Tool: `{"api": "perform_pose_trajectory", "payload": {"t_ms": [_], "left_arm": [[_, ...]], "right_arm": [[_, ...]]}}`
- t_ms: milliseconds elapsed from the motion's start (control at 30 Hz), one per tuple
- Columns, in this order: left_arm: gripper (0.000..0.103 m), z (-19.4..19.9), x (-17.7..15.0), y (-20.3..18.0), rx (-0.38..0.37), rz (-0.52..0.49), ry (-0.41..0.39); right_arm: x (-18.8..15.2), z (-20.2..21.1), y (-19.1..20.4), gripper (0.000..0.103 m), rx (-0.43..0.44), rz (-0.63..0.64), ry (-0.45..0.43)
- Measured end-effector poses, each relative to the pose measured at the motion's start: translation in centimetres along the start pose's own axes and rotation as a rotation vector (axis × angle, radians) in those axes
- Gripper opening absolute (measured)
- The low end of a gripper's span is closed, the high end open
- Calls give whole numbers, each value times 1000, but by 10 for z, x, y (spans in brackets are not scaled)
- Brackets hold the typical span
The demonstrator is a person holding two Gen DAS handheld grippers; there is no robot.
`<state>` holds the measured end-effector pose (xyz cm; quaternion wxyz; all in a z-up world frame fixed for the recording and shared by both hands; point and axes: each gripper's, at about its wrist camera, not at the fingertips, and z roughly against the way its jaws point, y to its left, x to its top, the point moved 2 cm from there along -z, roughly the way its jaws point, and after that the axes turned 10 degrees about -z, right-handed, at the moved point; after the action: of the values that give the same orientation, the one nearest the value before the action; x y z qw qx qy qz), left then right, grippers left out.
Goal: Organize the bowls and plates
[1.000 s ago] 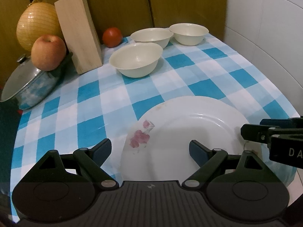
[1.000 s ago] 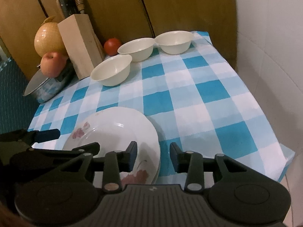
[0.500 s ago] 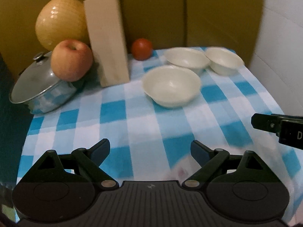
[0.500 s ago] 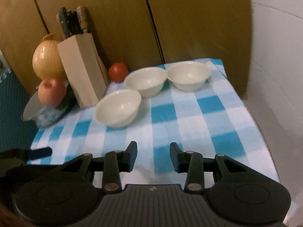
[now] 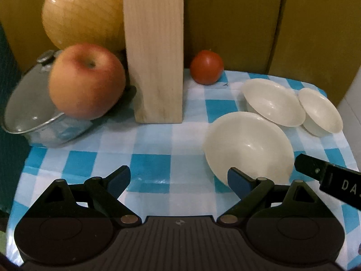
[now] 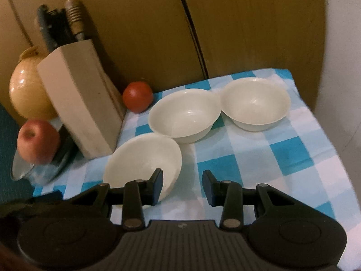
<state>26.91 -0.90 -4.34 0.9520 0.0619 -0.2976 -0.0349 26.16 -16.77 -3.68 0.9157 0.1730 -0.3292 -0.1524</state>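
Jaws of the right gripper (image 6: 182, 186) stood partly apart with nothing pinched between them; its left finger overlapped the near rim of the nearest bowl (image 6: 144, 158), though whether it touched the rim could not be told. The left gripper (image 5: 178, 180) was spread wide and gripping nothing, its jaws over bare checked tablecloth (image 5: 149, 144), with its right fingertip in front of that same nearest bowl (image 5: 248, 144). A black part of the right gripper showed at the right edge of the left wrist view.

Beyond the nearest bowl stood the middle bowl (image 6: 183, 115), their rims close together, and the far bowl (image 6: 256, 102) sat just beside the middle one toward the cloth's far right corner. All three were upright and empty, in a diagonal row.

A tomato (image 6: 137, 99) lay near the middle bowl by the back wall. Left of it stood a wooden knife block (image 6: 83, 103) with handles sticking up. An apple (image 5: 86, 82) rested on the lid of a metal pot (image 5: 36, 113), with a netted yellow fruit (image 5: 83, 11) behind.
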Motion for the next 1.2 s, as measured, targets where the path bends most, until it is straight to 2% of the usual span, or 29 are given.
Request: {"api": "perform_pose_trajectory", "payload": {"t_ms": [233,333,400,433,567,633,900,1200], "left_arm": [[93,-25,7,-10,-22,0,28],[82,-34,5,-17,-14,-33,36],[73,-40,3,-19,-23,-43,56],[73,-42,2,-19,-41,-37,60],[61,-37,-2,-20,-65,-56,53],[53,-34,-5,-20,-82,-57,62],[51,-12,-23,-16,-118,-69,82],[51,9,-41,-17,-126,-95,71]], "right_arm": [[5,-28,-6,35,7,-39,64],[4,-35,-4,34,23,-30,98],[3,-38,-5,26,39,-42,125],[1,-41,-5,22,45,-43,145],[-3,-40,-1,13,67,-31,170],[-5,-36,0,13,73,-34,186],[-22,-15,3,12,124,-34,254],[-32,1,-2,12,145,-46,270]]}}
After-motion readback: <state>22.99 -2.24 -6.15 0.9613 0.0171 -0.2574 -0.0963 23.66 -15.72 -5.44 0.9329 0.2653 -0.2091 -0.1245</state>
